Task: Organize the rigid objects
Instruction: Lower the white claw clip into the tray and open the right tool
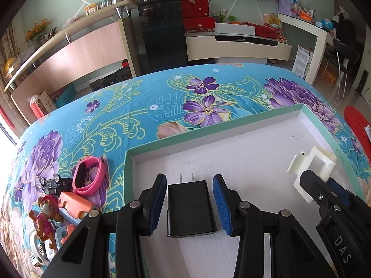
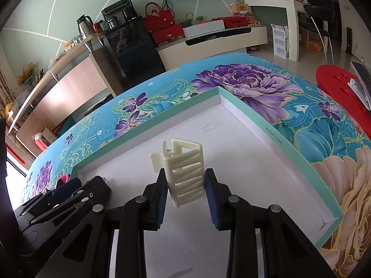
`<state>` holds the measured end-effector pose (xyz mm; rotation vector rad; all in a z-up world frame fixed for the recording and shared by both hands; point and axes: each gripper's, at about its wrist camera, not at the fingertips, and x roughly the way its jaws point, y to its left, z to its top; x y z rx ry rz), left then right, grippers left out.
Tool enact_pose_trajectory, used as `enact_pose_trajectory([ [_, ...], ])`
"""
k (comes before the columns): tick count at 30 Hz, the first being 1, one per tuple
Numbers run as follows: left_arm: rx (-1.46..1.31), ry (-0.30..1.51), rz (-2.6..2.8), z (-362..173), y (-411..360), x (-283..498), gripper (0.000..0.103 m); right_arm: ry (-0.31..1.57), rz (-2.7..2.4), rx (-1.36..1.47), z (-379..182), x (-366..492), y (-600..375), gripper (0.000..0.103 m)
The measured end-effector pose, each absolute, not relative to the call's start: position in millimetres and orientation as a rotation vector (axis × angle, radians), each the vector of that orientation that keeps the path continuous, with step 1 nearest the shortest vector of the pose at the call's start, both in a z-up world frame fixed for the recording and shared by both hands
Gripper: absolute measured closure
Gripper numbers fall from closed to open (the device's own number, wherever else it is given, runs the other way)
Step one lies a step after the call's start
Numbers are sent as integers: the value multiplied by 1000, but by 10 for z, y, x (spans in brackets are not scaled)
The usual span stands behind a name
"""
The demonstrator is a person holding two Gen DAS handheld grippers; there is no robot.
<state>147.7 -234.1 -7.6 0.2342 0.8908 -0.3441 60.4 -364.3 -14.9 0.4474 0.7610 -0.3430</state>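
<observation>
A black plug-in charger (image 1: 190, 210) sits between the blue pads of my left gripper (image 1: 189, 199), which is shut on it, prongs pointing away, over the white floor of a shallow green-rimmed box (image 1: 208, 134). My right gripper (image 2: 185, 192) is shut on a cream slotted hair claw clip (image 2: 185, 171), held over the same box (image 2: 150, 125) to the right of the charger. In the left wrist view the clip (image 1: 313, 162) and the right gripper (image 1: 324, 185) show at the right. The left gripper (image 2: 69, 190) appears at the lower left of the right wrist view.
Left of the box on the floral cloth lie a pink watch band (image 1: 90, 176), a dark toy car (image 1: 54, 181), an orange block (image 1: 74, 205) and a puppy figure (image 1: 46, 217). A red stool (image 2: 343, 85) stands beyond the table's right edge.
</observation>
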Motion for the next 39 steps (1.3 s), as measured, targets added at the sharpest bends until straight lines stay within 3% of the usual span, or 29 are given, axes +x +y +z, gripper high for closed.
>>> enact_pose_trajectory([
  [5,219,885,-332,-25,-2303,1452,57,769,-337,444,-147,609,-3638,70],
  [8,203,883,-317,20,-2248,1445,45,773,-333,429,-141,621,-3614,69],
  [10,177,878,-305,59,-2179,1441,39,771,-331,410,-127,630,-3589,62],
  [11,166,877,-296,76,-2144,1445,38,770,-330,402,-120,632,-3575,51],
  [12,157,876,-286,89,-2111,1448,35,767,-325,399,-112,633,-3563,47],
  [17,117,869,-235,136,-1922,1463,27,774,-319,379,-103,656,-3521,38],
  [21,85,868,-195,142,-1754,1468,7,787,-318,371,-118,673,-3506,29],
  [24,51,871,-173,134,-1625,1465,0,781,-322,364,-113,675,-3497,23],
  [28,27,875,-142,114,-1477,1465,0,775,-330,361,-105,672,-3504,22],
  [30,17,873,-126,111,-1409,1461,0,772,-334,358,-101,671,-3503,11],
  [36,-5,850,-83,141,-1228,1446,0,746,-334,340,-54,673,-3464,10],
  [39,-25,837,-68,157,-1118,1434,0,733,-336,319,-29,674,-3435,0],
])
